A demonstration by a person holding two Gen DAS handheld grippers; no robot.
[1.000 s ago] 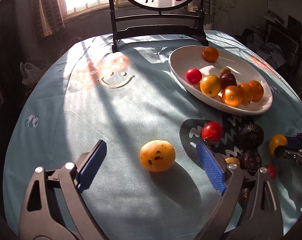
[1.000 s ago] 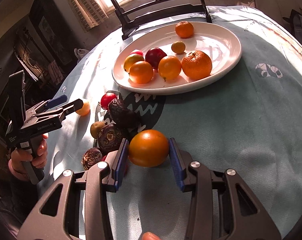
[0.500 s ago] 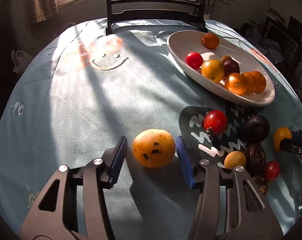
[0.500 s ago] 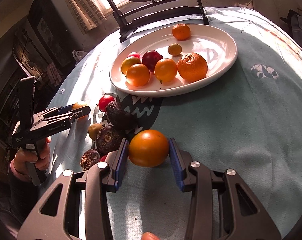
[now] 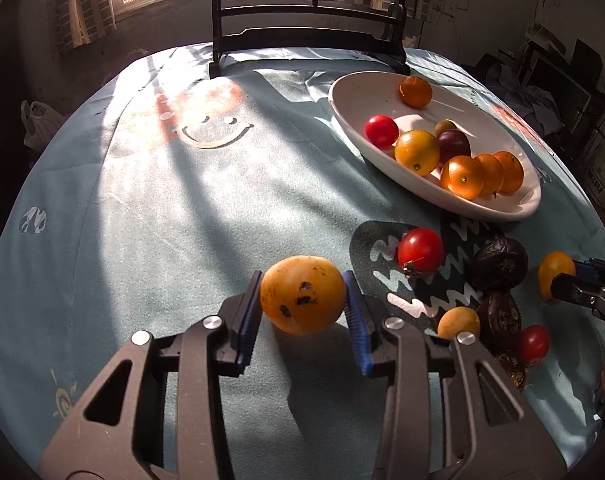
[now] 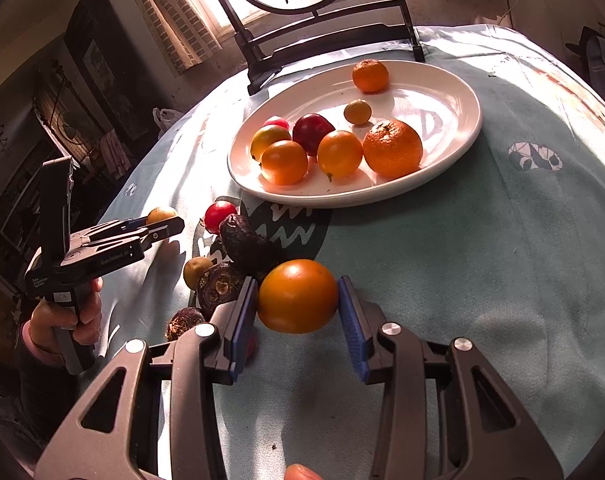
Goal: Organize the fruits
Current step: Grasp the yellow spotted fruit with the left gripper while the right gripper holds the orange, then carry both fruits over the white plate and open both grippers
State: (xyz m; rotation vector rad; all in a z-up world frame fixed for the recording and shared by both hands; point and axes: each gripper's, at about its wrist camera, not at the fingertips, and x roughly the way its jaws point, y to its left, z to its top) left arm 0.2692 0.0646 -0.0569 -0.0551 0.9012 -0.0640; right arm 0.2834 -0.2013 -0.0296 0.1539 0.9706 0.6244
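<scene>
Yellow fruit: the spotted yellow fruit [image 5: 303, 294] sits between the blue pads of the left gripper [image 5: 303, 312], whose jaws have just been closing and now press it on both sides; judged, a pick-up so it can join the rest on the plate
Left view, plate: the white oval plate [image 5: 350, 100] lies far right, already holding oranges, a red tomato [image 5: 381, 131] and a dark plum; it looks like the gathering place
Left view, strays: a second red tomato [image 5: 420, 250], wrinkled dark fruits and a small yellow one lie loose on the dark patterned patch, near right; still to be sorted
Right view, grip: the right gripper [image 6: 298, 312] is clamped narrow on an orange tomato [image 6: 298, 296], near centre, just beside the dark fruits [image 6: 246, 240]
Right view, person: a hand [image 6: 64, 322] holds the left tool at the left edge
Surface: pale blue tablecloth [image 6: 522, 260] with a smiley print, striped by sunlight and shadow
Room: a dark wooden stand [image 5: 306, 42] with a round painted panel at the far side; window behind; cluttered, dim walls
</scene>
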